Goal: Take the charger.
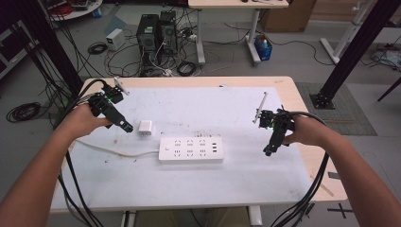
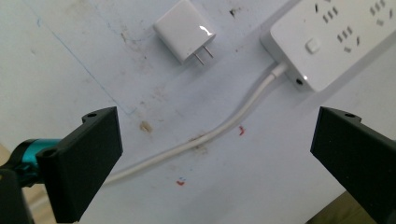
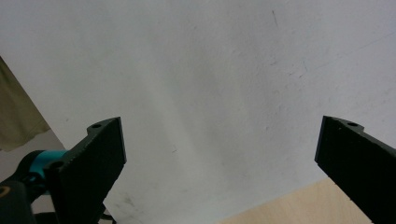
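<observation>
A white power strip (image 1: 191, 150) lies in the middle of the white table mat, its white cable (image 1: 113, 150) running off to the left. A small white plug adapter (image 1: 145, 127) lies just beyond the strip's left end, its two prongs showing in the left gripper view (image 2: 186, 36). My left gripper (image 1: 126, 126) hovers open a short way left of the adapter, nothing between its jaws (image 2: 215, 154). My right gripper (image 1: 268, 150) is held open over bare mat to the right of the strip (image 3: 219, 158), empty.
The power strip's end (image 2: 327, 42) and cable (image 2: 219, 130) lie ahead of the left jaws. The wooden table edge (image 1: 309, 156) borders the mat (image 1: 236, 113) at the right. Gripper cables (image 1: 75, 189) hang off the front. Computers and cables (image 1: 156, 38) stand on the floor behind.
</observation>
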Demonstrator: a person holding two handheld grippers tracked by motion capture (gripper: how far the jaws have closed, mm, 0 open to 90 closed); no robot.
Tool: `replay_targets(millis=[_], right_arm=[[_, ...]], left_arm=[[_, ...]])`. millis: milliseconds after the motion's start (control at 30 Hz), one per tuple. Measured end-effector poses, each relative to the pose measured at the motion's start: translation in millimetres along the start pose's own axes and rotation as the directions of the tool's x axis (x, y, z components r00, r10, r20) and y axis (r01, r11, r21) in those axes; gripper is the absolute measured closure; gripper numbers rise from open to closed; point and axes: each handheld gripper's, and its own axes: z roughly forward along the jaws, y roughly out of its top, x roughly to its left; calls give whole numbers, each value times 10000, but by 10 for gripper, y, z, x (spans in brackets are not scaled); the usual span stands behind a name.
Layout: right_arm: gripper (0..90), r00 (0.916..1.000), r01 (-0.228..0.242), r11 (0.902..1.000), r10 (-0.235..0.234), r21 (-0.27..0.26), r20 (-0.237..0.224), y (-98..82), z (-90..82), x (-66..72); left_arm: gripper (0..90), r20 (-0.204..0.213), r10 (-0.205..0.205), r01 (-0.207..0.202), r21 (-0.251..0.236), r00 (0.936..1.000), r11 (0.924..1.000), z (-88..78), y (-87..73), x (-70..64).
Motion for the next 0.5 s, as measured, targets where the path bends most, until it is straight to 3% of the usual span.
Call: replay_targets(millis=[100,133,200,300,400,433,500], right_arm=[[12,9999,-33,10000,33,-17,116,7,3,-6],[12,9999,-33,10000,33,-17,116,7,3,-6],[12,9998,-3,10000,4,-73,186,12,0,-13],[12,9994,-246,9996,249,-105,248,34,1,-23],[12,9995,-173,9997,177,-149,255,52,3,-19],[12,9995,-173,9997,177,-149,255,52,3,-19],[12,9995,-183,9998,185,-116,242,66,6,-21]], left_arm=[[21,-117,-713,712,-105,9974,9974,1,45,-1],[21,-117,-713,712,-105,9974,9974,1,45,-1],[21,5,-1491,1491,-271,9888,9885,-12,97,10],[21,-44,-2147,2141,-564,9767,9752,-26,187,12],[21,-414,-3031,3007,-552,9520,9521,39,289,21],[21,-414,-3031,3007,-552,9520,9521,39,289,21],[21,-516,-3413,3390,-483,9385,9395,100,328,32]])
